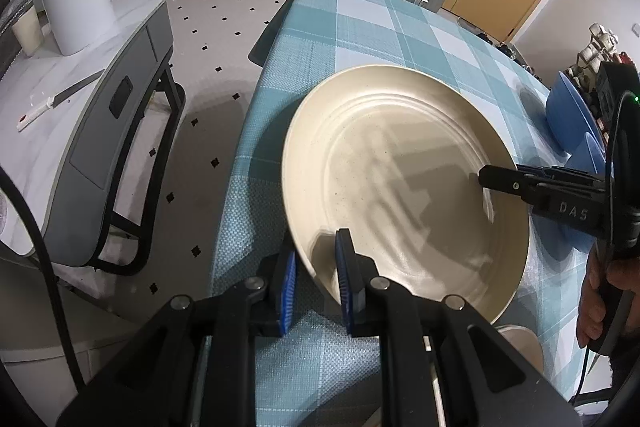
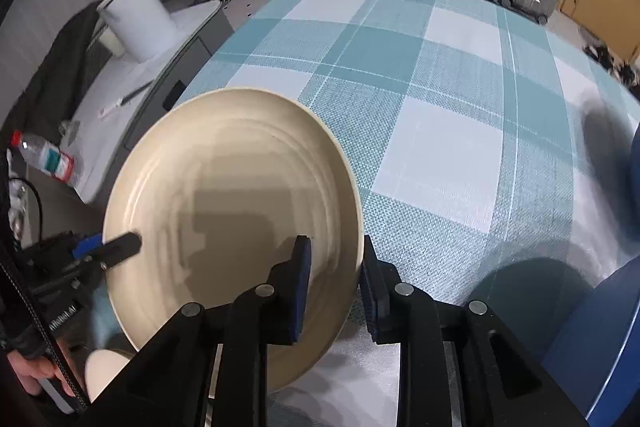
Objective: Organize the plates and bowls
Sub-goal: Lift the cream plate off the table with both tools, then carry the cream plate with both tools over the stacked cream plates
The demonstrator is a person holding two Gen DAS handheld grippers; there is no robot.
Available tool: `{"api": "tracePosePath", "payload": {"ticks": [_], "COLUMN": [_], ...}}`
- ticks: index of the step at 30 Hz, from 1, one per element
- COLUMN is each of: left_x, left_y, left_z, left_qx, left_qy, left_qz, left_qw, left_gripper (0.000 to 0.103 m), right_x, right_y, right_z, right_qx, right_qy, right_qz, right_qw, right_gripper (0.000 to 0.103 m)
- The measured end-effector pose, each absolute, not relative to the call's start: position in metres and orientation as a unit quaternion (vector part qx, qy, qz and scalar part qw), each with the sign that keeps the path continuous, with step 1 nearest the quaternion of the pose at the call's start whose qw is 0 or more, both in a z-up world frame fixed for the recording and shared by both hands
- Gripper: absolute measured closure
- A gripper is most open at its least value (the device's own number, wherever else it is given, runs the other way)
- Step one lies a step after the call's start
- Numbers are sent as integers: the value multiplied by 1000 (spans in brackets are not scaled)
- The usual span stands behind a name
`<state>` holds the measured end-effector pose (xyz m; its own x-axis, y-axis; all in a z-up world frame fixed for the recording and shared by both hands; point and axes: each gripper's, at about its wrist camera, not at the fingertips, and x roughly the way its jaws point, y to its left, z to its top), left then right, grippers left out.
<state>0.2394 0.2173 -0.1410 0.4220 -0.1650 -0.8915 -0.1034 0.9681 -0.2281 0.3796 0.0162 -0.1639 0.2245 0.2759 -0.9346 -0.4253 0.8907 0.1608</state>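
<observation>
Cream plate point(image 1: 404, 187) empty, rim between both grippers' jaws.

blue bowl point(image 2: 600, 347) cut off, rt edge

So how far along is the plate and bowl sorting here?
Early. Nothing clearly looks finished. In hand: the cream plate, its rim clamped by the left gripper, while the right gripper straddles the opposite rim with its fingers apparently loose. Left: the blue dishes still stand apart on the checked tablecloth.
</observation>
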Motion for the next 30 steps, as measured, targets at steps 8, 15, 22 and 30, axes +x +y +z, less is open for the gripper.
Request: {"api": "tracePosePath", "payload": {"ticks": [8,15,22,30], "left_x": [240,238,230,216], "left_y": [214,217,219,214], "left_z": [-134,-122,-111,-93], "left_qx": [-120,-120,-121,-122], "left_qy": [541,532,527,525], "left_qz": [-8,-3,-1,-6], "left_qw": [832,838,841,842], "left_gripper": [87,87,87,86], "right_x": [383,383,374,363], "right_y": [13,13,15,13], "right_z": [-157,-141,-125,-107], "right_qx": [-45,-30,-26,-27], "right_qy": [575,564,556,548], "right_qz": [211,217,224,228], "right_qw": [789,796,800,804], "right_gripper": [88,88,88,88]}}
